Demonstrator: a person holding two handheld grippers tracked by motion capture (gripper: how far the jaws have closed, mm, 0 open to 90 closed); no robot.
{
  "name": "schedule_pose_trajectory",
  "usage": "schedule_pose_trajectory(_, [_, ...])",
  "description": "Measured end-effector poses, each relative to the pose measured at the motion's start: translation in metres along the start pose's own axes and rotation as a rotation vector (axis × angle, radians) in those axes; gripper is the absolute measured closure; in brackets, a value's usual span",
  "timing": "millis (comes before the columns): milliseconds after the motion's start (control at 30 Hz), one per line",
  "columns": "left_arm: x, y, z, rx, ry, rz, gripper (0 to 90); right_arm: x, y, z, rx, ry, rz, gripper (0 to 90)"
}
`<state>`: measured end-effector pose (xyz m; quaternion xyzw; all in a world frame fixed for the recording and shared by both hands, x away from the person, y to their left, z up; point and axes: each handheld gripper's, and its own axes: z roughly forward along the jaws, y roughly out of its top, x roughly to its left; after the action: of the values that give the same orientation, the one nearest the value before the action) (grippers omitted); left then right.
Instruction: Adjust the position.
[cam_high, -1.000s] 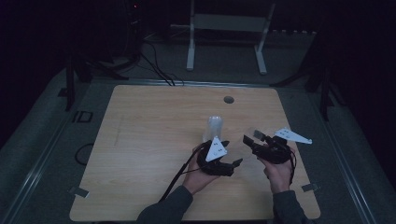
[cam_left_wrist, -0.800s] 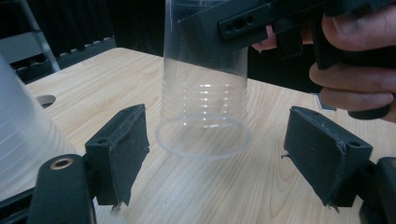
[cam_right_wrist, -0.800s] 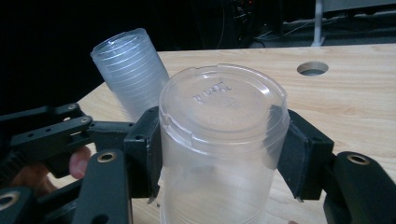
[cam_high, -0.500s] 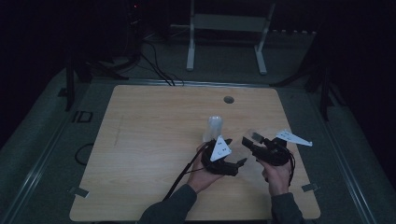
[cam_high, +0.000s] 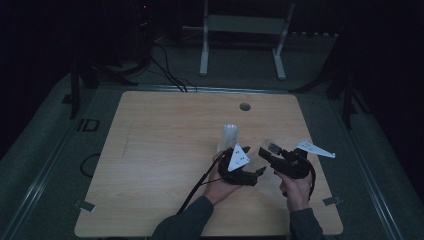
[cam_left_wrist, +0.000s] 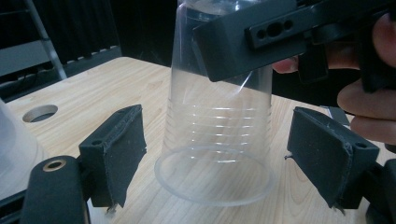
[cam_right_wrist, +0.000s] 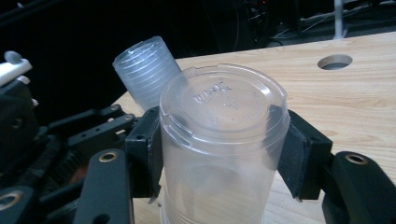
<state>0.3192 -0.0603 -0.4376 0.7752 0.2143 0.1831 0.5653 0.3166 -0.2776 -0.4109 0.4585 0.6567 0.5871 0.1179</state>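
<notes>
A clear plastic cup (cam_left_wrist: 219, 135) stands mouth-down at the wooden table (cam_high: 165, 145), its ribbed rim just at the surface. My right gripper (cam_right_wrist: 224, 140) is shut on the cup's upturned base (cam_right_wrist: 223, 100); in the high view that gripper (cam_high: 268, 151) is at the front right. My left gripper (cam_left_wrist: 222, 161) is open, one pad (cam_left_wrist: 116, 156) on each side of the cup's lower wall, apart from it. In the high view the left gripper (cam_high: 256, 172) sits just left of the right one. A stack of nested clear cups (cam_high: 229, 137) stands behind them.
The cup stack (cam_right_wrist: 147, 70) leans close behind the held cup and shows at the left edge (cam_left_wrist: 14, 149) of the left gripper view. A round cable hole (cam_high: 244, 106) lies at the table's far side. Cables and a white metal stand (cam_high: 245, 30) are on the floor beyond.
My left gripper has slid slightly right, closing in on the cup held by the right gripper. The right gripper and cup have barely shifted.
</notes>
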Motion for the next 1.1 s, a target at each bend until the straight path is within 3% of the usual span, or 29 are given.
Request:
schedule_pose_trajectory(467, [0.001, -0.002, 0.008, -0.01, -0.009, -0.007, 17.9, -0.002, -0.001, -0.001, -0.009, 0.038, 0.042, 40.8])
schedule_pose_trajectory(1100, [0.002, -0.007, 0.016, -0.048, -0.034, -0.03, 18.5, -0.009, -0.002, -0.002, -0.035, 0.126, 0.127, 42.1])
